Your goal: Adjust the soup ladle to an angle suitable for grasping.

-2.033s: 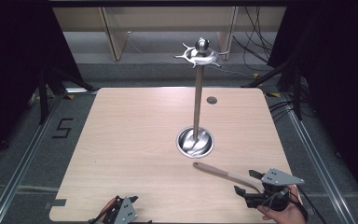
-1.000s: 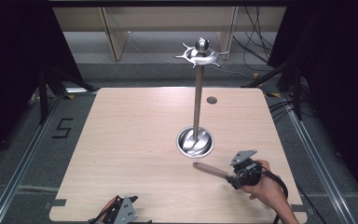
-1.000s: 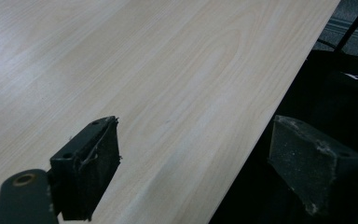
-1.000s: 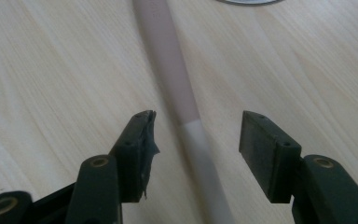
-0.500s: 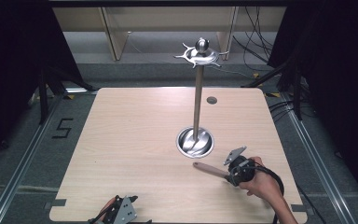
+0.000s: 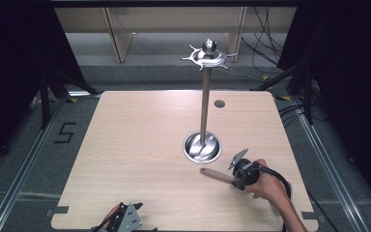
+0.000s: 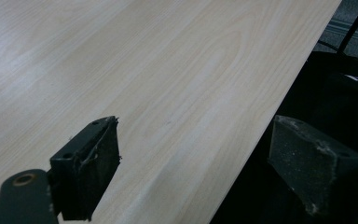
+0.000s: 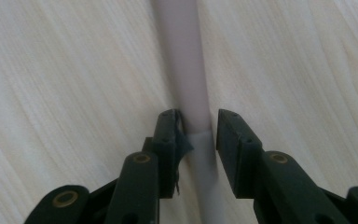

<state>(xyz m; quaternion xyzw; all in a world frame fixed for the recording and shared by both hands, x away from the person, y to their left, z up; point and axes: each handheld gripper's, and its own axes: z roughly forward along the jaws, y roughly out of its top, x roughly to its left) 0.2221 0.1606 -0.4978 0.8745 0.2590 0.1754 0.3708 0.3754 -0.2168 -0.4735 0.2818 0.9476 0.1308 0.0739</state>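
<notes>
Right gripper (image 6: 235, 178) sits low over the front right part of the table (image 6: 140, 145), held by the person's right hand (image 6: 265, 186), black cable trailing back along the forearm. Its jaws have just been closing, and a wooden handle (image 6: 216, 175) lies between them. In the right gripper view the handle (image 8: 186, 84) runs straight up the middle from between the two black jaws; the left pad (image 8: 171, 140) touches its side, the right pad sits just beside it with a thin gap, so the pinch looks near done but not clearly tight. A paler band on the handle sits right at the pads. From the high view the handle lies flat on the table, pointing up-left toward the round metal base (image 6: 202, 146) of the stand (image 6: 205, 96), its free end close to that base but apart from it. The stand is a tall upright metal pole with a ball and curved hooks on top (image 6: 208, 54). What the handle carries at the gripper's end is hidden. Left gripper (image 6: 123, 220) rests at the front edge of the table, left of centre; in the left gripper view its jaws are spread wide with nothing between, left pad (image 7: 95, 168) over the wood, right pad (image 7: 307, 163) beyond the table edge. A small dark disc (image 6: 219, 103) sits on the far side of the table.
</notes>
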